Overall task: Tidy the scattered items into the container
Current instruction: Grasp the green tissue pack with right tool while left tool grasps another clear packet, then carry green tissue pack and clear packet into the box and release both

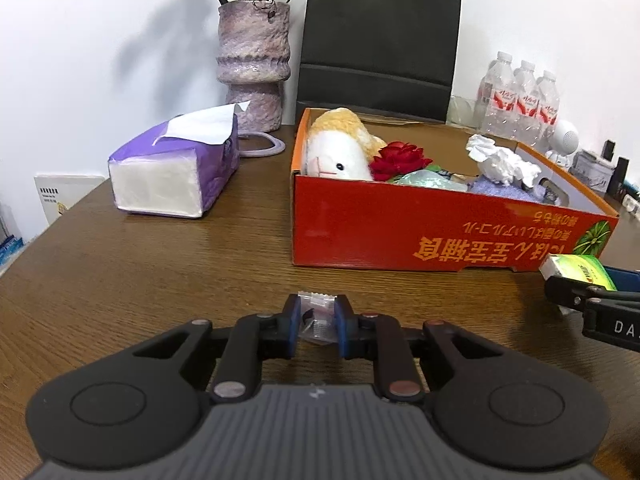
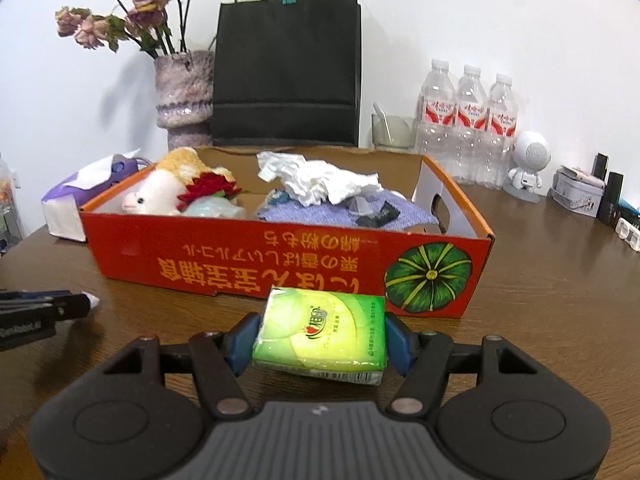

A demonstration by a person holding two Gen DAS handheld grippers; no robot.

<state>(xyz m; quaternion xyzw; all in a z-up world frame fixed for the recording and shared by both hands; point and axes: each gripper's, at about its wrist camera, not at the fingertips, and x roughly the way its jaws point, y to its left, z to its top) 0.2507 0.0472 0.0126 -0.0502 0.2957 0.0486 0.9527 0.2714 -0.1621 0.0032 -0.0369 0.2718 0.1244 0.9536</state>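
A small clear packet is clamped in the nearly closed left tool; a green tissue pack is gripped by the half-open right tool.

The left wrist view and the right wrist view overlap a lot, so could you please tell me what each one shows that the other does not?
Only the left wrist view shows the small clear packet pinched in the left gripper.

Only the right wrist view shows the pumpkin picture on the box front, the glass cup beside the bottles, and the green tissue pack's full face, held in the right gripper.

Both show the red box, plush toy, red flower, crumpled tissue, vase, black bag, water bottles and purple tissue box.
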